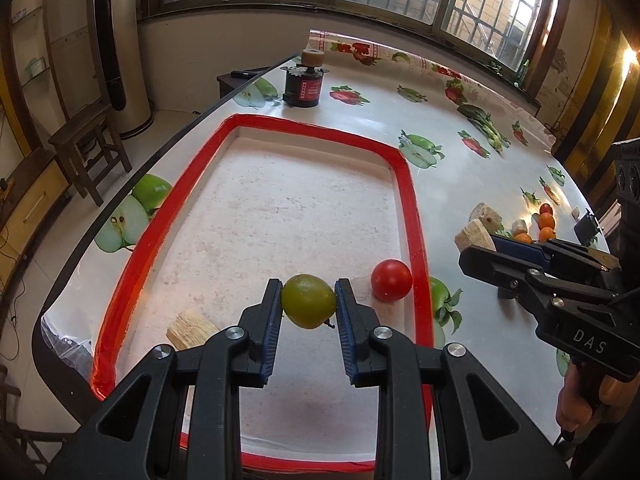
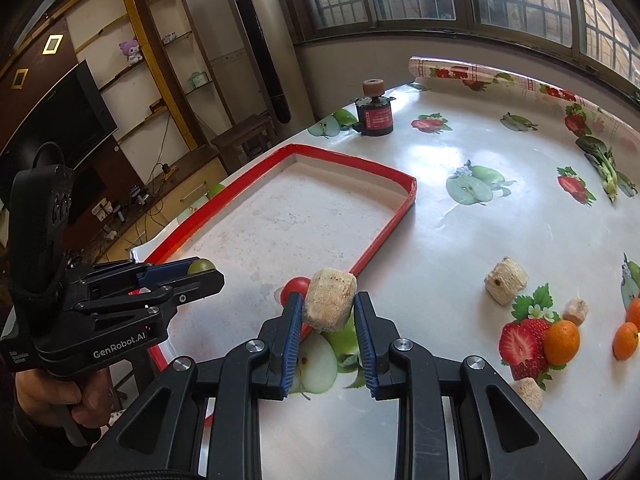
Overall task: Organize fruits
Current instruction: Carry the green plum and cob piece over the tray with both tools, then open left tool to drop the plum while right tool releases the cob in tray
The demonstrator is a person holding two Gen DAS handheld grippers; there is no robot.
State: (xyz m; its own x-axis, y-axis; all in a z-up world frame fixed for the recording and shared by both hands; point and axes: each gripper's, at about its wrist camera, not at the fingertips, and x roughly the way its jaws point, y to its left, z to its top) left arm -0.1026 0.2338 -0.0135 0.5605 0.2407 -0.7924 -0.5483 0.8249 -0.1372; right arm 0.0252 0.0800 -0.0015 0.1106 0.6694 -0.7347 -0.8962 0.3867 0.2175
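My left gripper (image 1: pixel 308 300) is shut on a green fruit (image 1: pixel 308 301), held above the near part of the red-rimmed tray (image 1: pixel 408 184). In the tray lie a red fruit (image 1: pixel 391 279) by the right rim and a beige corn-like chunk (image 1: pixel 188 329) at the near left. My right gripper (image 2: pixel 328 304) is shut on another beige chunk (image 2: pixel 329 305), over the table just outside the tray's right rim (image 2: pixel 384 248). In the right wrist view the left gripper (image 2: pixel 200 270) shows at the left with the green fruit (image 2: pixel 201 266) in it.
Right of the tray lie small oranges (image 2: pixel 561 342) (image 2: pixel 625 341), more beige chunks (image 2: pixel 506 280) (image 2: pixel 528 394) (image 2: pixel 575 311) on the fruit-print tablecloth. A dark red-labelled canister (image 1: pixel 302 89) stands at the far side. The table's left edge (image 1: pixel 132 184) runs close to the tray, with a wooden stool (image 1: pixel 86 148) beyond.
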